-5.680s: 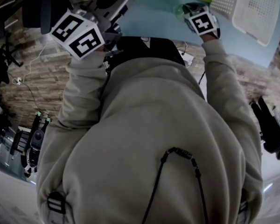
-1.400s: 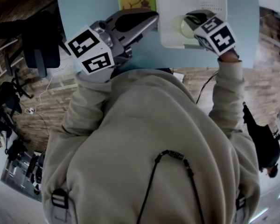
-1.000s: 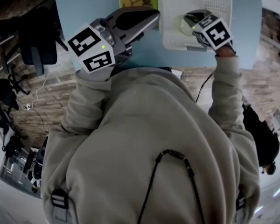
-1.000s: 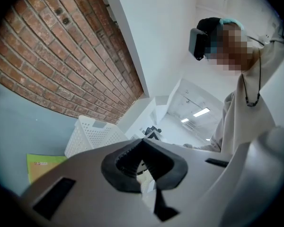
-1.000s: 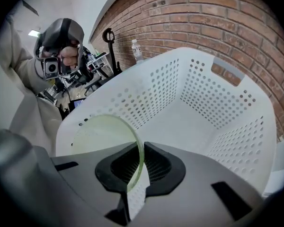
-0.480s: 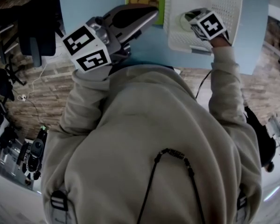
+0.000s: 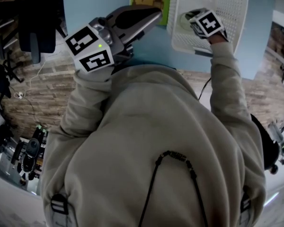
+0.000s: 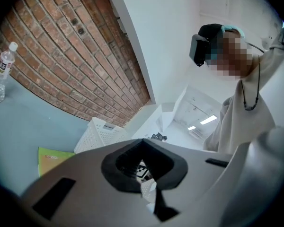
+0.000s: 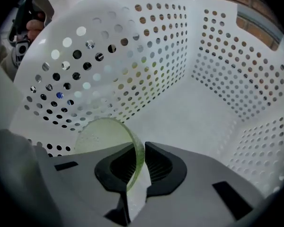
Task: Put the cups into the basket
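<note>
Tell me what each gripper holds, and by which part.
Right gripper: a pale green translucent cup, pinched by its thin wall at the rim, inside the white basket. Left gripper: nothing, jaws shut.

The cup (image 9: 106, 135) between the right gripper's (image 9: 138, 150) ribbed black pads (image 9: 161, 167) is translucent green plastic, faintly speckled. Around them the basket (image 9: 180, 56) is matt white perforated plastic. The gripper's shell is smooth matt grey. Behind it, the sleeve (image 7: 225, 74) is beige cloth.

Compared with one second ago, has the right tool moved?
Yes. In the head view, the right tool, holding the green cup, sits farther past the near rim of the basket, lower inside it.
</note>
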`<state>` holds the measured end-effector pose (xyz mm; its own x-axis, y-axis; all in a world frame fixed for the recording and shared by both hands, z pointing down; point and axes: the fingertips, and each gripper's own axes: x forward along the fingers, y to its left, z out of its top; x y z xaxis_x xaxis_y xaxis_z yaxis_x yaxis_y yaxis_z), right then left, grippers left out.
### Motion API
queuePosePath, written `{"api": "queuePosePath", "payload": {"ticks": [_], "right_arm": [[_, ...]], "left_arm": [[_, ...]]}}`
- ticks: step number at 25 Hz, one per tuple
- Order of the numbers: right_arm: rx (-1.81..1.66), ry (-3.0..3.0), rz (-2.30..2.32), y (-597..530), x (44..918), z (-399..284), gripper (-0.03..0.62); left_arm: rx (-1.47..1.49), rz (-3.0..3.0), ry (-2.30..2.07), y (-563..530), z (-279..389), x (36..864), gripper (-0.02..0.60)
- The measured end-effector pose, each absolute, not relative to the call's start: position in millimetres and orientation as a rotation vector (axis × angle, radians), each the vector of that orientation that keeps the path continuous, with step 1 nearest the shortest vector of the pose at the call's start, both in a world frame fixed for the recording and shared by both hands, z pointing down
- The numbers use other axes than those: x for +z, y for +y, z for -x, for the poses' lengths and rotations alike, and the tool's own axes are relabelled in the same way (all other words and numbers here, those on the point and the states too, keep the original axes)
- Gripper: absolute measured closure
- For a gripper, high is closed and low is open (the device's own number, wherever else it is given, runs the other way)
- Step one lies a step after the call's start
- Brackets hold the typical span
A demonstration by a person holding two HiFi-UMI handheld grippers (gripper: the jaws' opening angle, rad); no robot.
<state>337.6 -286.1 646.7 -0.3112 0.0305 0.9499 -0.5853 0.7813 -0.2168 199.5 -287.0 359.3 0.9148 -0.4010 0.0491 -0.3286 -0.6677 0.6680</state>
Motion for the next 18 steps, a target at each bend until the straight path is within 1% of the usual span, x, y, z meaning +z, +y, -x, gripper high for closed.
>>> {"api": "queuePosePath", "payload": {"ticks": [2, 3, 4, 5, 6, 11, 18], "right_arm": [[0.649, -1.795, -0.431, -284.5, 647.4, -337.0, 0.559], [0.652, -1.795, -0.428, -281.8, 647.7, -336.5, 0.544], [0.651, -1.794, -0.423, -278.8, 648.4, -336.1, 0.461], [0.645, -1.792, -0.416, -276.6, 649.4, -336.2, 0.422], [0.637, -1.788, -0.413, -275.8, 650.5, -337.0, 0.410], [0.642, -1.785, -0.416, -276.0, 652.0, -339.7, 0.390], [0.613, -1.799, -0.434, -276.8, 645.4, -336.3, 0.388]], "left_arm": [[-0.125, -2.357, -0.531, -284.8, -197.0, 361.6, 0.584], [-0.128, -2.354, -0.536, -282.7, -195.5, 361.7, 0.584], [-0.132, -2.351, -0.541, -280.7, -194.2, 361.4, 0.584], [-0.135, -2.350, -0.546, -279.3, -193.1, 361.2, 0.584], [-0.135, -2.350, -0.550, -278.5, -192.4, 361.0, 0.584], [-0.139, -2.348, -0.559, -276.8, -190.3, 359.4, 0.584], [-0.157, -2.342, -0.574, -271.7, -180.8, 357.3, 0.584]]}}
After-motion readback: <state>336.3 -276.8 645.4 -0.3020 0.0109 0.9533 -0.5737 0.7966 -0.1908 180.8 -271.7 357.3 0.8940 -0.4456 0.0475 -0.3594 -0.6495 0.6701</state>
